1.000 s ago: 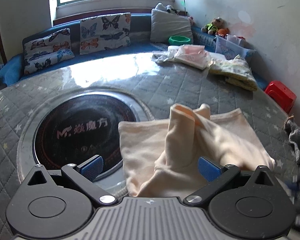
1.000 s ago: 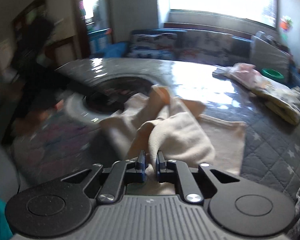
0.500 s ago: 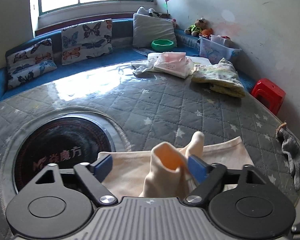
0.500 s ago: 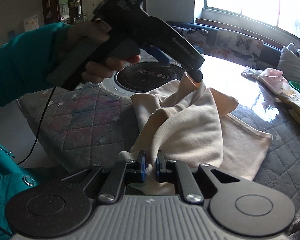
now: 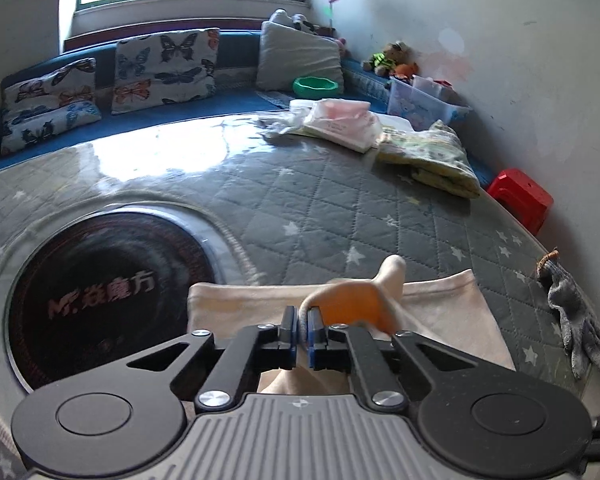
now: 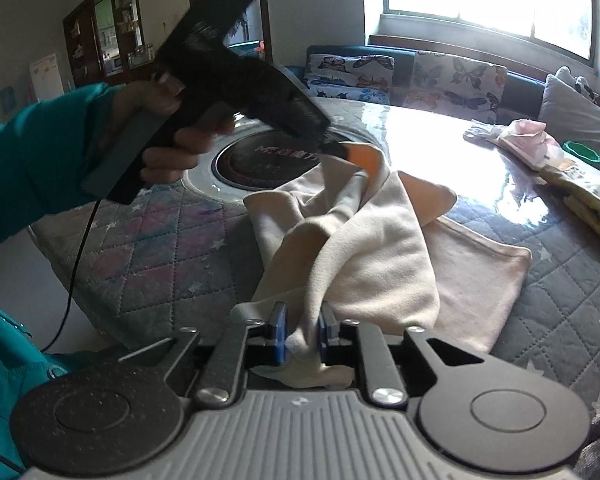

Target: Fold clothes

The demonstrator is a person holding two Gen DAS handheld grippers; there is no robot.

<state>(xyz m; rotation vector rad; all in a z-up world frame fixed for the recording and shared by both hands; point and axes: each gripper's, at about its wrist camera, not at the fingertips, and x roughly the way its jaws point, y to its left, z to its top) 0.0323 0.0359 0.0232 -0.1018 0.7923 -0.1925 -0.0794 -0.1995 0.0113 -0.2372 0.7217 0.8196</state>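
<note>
The cream garment (image 6: 384, 248) lies bunched on the quilted surface (image 5: 340, 208), just right of the round black hotplate (image 5: 100, 292). The left claw (image 5: 302, 330) is pressed together on a raised fold at its far edge. The right claw (image 6: 302, 338) is opening, the near corner between its pads.

1 cloth (image 5: 440, 312), 2 grippers (image 5: 300, 334) (image 6: 302, 338)

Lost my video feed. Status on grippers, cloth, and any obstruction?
Left gripper shut on cream cloth, corner lifted. Right gripper opening, cloth between its pads. Cloth half bunched on table. Nothing in the way.
</note>
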